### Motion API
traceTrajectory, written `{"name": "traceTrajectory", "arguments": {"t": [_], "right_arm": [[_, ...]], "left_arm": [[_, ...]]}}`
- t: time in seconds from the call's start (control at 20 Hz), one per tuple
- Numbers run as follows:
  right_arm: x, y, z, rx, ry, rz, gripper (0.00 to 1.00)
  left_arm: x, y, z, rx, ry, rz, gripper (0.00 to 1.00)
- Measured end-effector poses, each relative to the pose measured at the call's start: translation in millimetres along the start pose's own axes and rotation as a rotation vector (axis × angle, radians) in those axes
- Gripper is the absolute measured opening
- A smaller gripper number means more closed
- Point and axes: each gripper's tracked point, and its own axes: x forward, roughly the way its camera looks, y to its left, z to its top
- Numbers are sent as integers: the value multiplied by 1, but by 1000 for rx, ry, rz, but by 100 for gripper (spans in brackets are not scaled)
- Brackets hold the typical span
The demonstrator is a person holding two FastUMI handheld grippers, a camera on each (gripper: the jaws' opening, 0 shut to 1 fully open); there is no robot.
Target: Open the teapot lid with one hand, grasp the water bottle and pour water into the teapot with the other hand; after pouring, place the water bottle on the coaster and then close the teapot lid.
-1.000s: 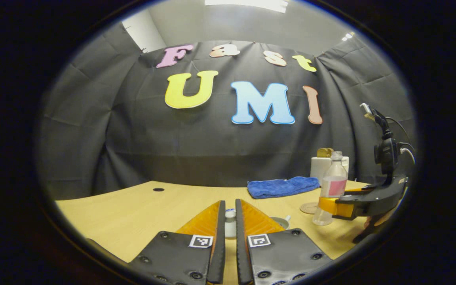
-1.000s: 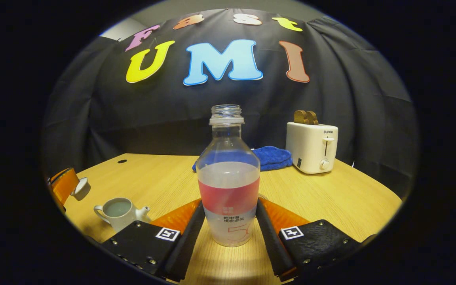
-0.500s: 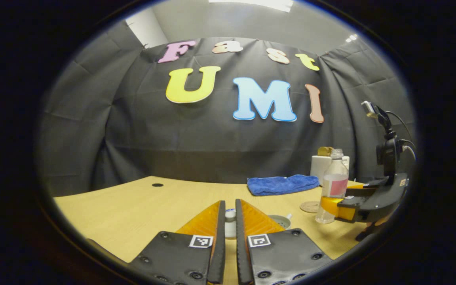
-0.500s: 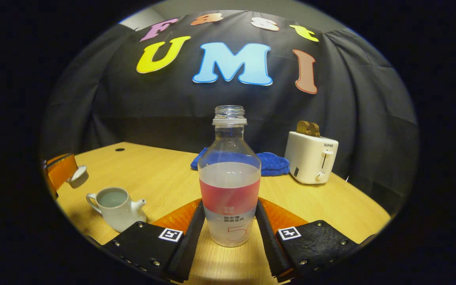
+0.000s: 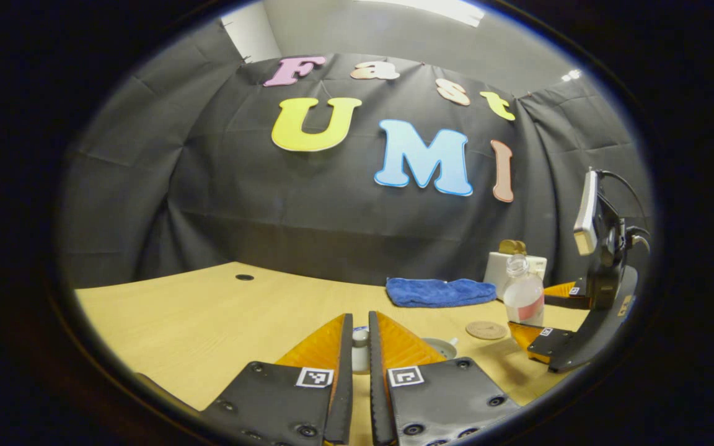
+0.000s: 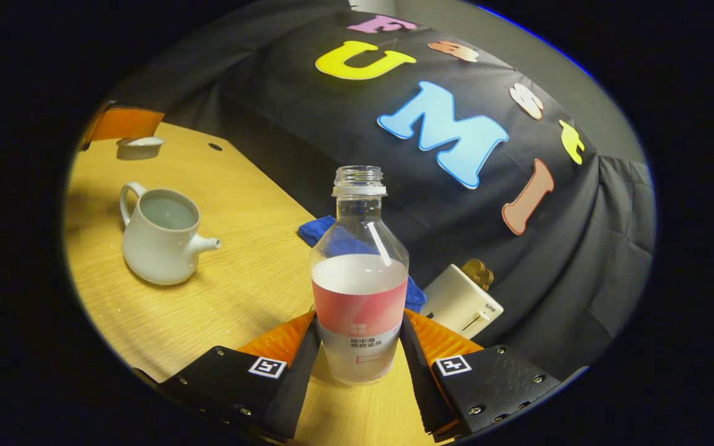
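Observation:
My right gripper (image 6: 359, 323) is shut on a clear uncapped water bottle (image 6: 360, 291) with a red label, about half full, held off the table and tilted. To its left the white teapot (image 6: 162, 232) stands open on the table with water inside. My left gripper (image 5: 360, 317) is shut on the white teapot lid (image 5: 361, 348) by its knob, above the teapot's rim (image 5: 440, 347). In the left gripper view the bottle (image 5: 523, 296) hangs in the right gripper (image 5: 540, 313), just right of the round cork coaster (image 5: 486, 329). The lid (image 6: 137, 147) is at top left of the right gripper view.
A folded blue towel (image 5: 440, 291) and a white toaster (image 5: 506, 266) with toast sit at the back right of the wooden table (image 5: 177, 322). A small round hole (image 5: 244, 277) is in the table's far left.
The right gripper has lifted the bottle off the table and rolled it toward the teapot. The coaster now lies uncovered. The left gripper still holds the lid, shifted slightly.

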Motion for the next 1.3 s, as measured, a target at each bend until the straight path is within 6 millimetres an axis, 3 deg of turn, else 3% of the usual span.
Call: {"name": "traceTrajectory", "arguments": {"t": [0.25,0.3,0.35,0.6,0.75,0.8,0.9,0.95,1.3], "right_arm": [[4,-7,12,-255,-71,-23,72],[5,-7,12,-285,-77,-21,72],[7,-6,13,-317,-82,-19,72],[5,-7,29,-561,-157,-81,72],[7,-5,33,-625,-180,-73,72],[8,-4,36,-638,-188,-70,72],[7,-2,42,-685,-211,-77,72],[6,-1,44,-713,-224,-80,72],[3,3,60,-909,-303,-101,72]], "left_arm": [[1,6,-1,-38,5,3,22],[2,8,-2,-51,10,4,18],[2,10,-2,-64,12,6,22],[1,13,-2,-86,14,8,22],[2,12,-2,-79,16,6,18],[2,12,-2,-79,16,6,22],[2,11,-3,-79,16,6,18],[1,12,-2,-79,17,6,22],[1,14,-2,-86,16,6,22]]}}
